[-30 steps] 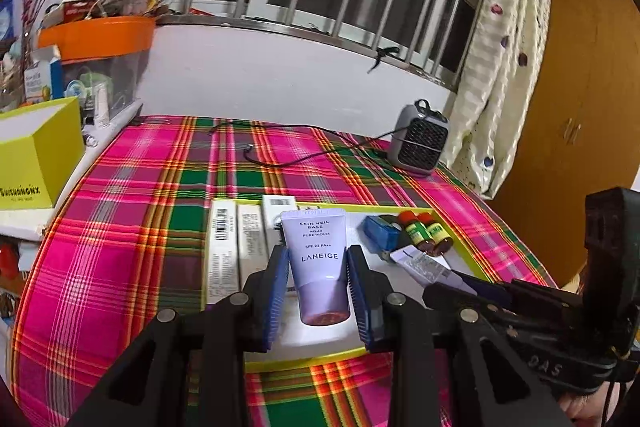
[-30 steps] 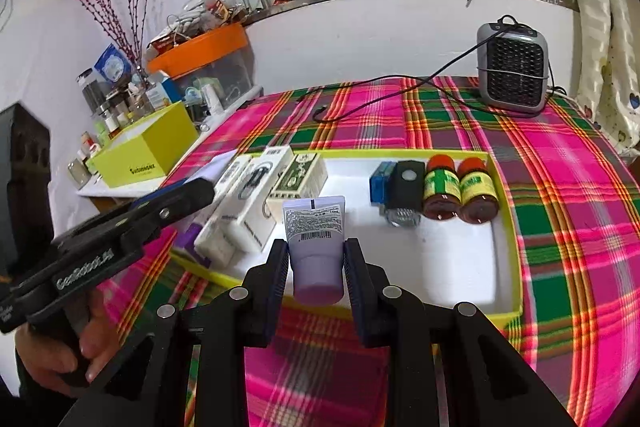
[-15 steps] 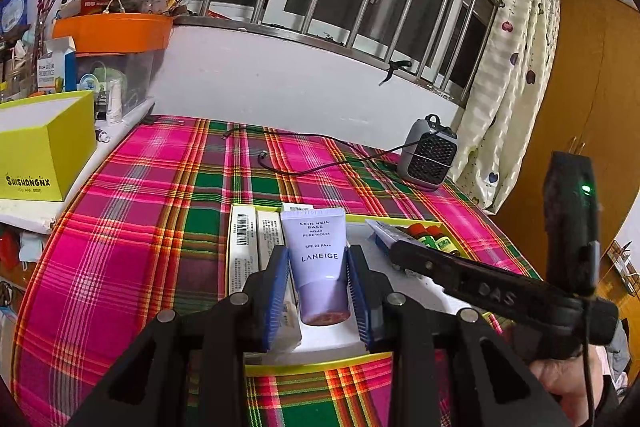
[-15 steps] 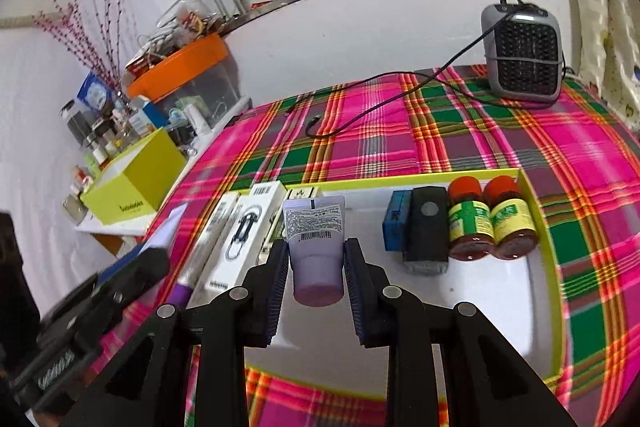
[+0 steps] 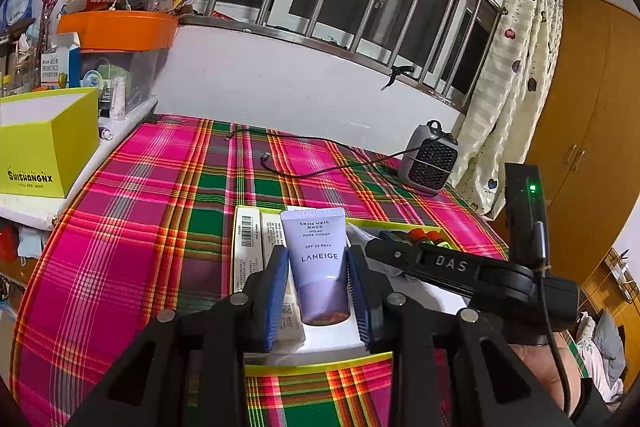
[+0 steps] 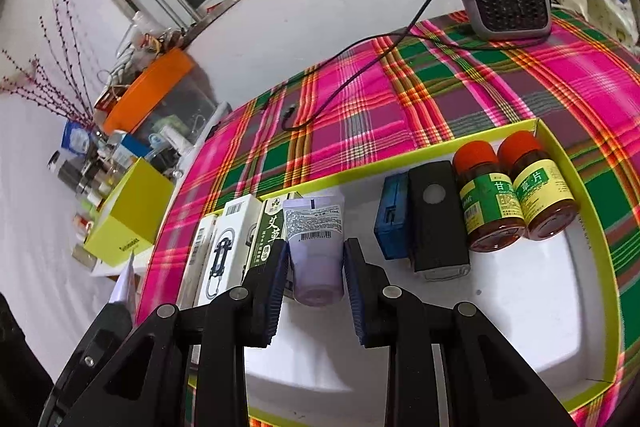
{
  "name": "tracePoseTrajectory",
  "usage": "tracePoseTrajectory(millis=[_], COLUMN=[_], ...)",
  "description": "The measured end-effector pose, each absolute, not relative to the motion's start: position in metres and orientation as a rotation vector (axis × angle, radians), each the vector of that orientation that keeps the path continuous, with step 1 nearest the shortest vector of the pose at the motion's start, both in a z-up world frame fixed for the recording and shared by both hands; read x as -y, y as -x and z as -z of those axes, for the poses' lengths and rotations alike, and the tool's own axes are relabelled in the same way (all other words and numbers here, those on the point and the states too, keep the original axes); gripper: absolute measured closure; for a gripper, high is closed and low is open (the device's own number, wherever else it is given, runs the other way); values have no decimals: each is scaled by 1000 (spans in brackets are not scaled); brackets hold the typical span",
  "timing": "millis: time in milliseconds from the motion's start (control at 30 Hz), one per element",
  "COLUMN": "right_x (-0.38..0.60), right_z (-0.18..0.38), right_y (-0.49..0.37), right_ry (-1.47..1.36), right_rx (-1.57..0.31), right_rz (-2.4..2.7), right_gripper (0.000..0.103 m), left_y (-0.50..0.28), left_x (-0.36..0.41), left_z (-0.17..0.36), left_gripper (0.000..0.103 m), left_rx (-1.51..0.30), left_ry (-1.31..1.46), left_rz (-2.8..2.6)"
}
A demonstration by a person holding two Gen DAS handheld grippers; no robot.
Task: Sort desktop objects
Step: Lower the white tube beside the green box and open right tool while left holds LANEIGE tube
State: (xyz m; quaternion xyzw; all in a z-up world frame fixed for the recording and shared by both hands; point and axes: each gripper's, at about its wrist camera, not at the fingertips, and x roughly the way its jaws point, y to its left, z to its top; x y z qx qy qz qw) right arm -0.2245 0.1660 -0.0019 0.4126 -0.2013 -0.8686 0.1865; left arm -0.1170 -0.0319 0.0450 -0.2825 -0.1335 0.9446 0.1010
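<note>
We are observing the left gripper (image 5: 318, 287) clamping a lavender tube (image 5: 319, 263) reading "SKIN VEIL BASE", "PURE VIOLET" and "LANEIGE", cap toward the camera, held above the yellow-rimmed tray (image 5: 320, 367). The right gripper (image 6: 316, 271) is clamping a second lavender tube (image 6: 316, 251), barcode face up, over the same tray (image 6: 576, 183). In the tray we are noting white barcoded cartons (image 6: 224, 251), a green carton (image 6: 269, 239) with Chinese lettering, a blue box (image 6: 392, 223), a black device (image 6: 438, 215) and two orange-capped bottles (image 6: 516, 187). The right gripper's arm is reading "DAS"; a yellow box (image 5: 40, 143) is reading "SHISHANGNX".
</note>
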Motion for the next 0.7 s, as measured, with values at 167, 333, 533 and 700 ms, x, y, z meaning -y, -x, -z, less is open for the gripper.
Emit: tracePoseTrajectory(millis=[167, 333, 533, 700], right_x=[-163, -161, -161, -160], right_z=[4, 8, 14, 12], right_y=[229, 234, 238, 238], right_ry=[-1171, -1197, -1234, -1221], right_rx=[586, 611, 649, 636], right_rz=[2454, 2447, 2411, 2413], right_gripper=[73, 73, 72, 71], left_y=[118, 118, 117, 117], left_x=[33, 33, 33, 32], left_z=[-44, -44, -44, -43], left_gripper=[72, 72, 72, 72], left_rx=[409, 412, 412, 405], left_ry=[840, 843, 846, 847], left_rz=[-2788, -2785, -2783, -2781])
